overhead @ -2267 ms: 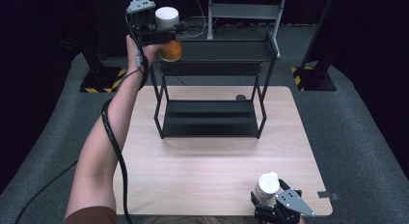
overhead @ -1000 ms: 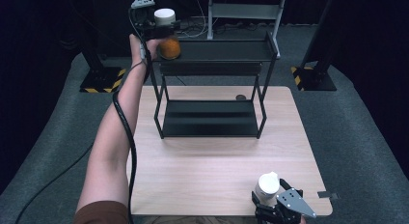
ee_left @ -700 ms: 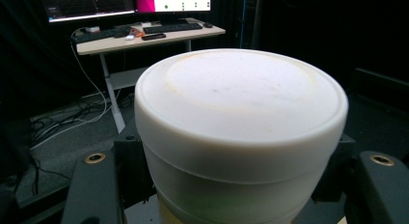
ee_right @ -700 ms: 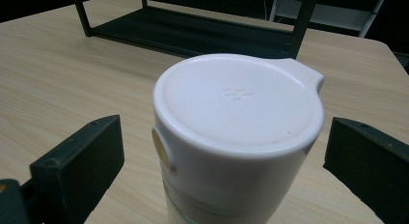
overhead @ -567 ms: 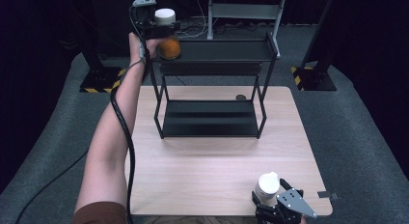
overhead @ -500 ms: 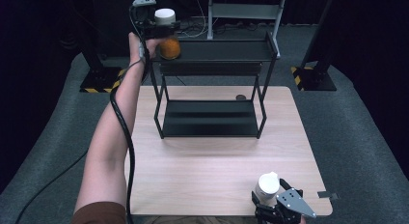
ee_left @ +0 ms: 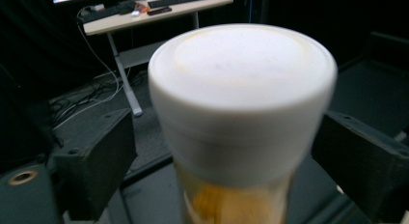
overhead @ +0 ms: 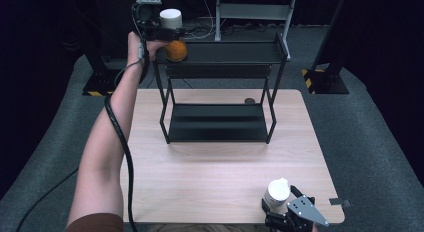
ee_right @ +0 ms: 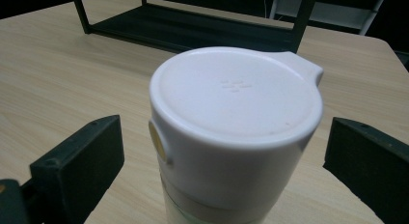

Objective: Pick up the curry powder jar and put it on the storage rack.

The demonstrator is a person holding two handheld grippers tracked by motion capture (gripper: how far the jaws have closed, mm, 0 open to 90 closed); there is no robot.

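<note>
Left tongs (ee_left: 231, 151) just opening, spread around orange bottle (ee_left: 241, 122); right tongs (ee_right: 226, 156) spread beside white-capped bottle (ee_right: 236, 132).

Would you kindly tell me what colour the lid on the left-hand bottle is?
White lid, clearest in the left gripper view.

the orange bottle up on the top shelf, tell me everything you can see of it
The orange bottle stands upright at the left end of the black rack's top shelf. It has a wide, round white cap that looks like smooth plastic, over a clear body with orange contents. The left gripper straddles it just below the cap; its jaws have just been opening and now stand clear of the bottle on both sides, so only the shelf touches it.
</note>
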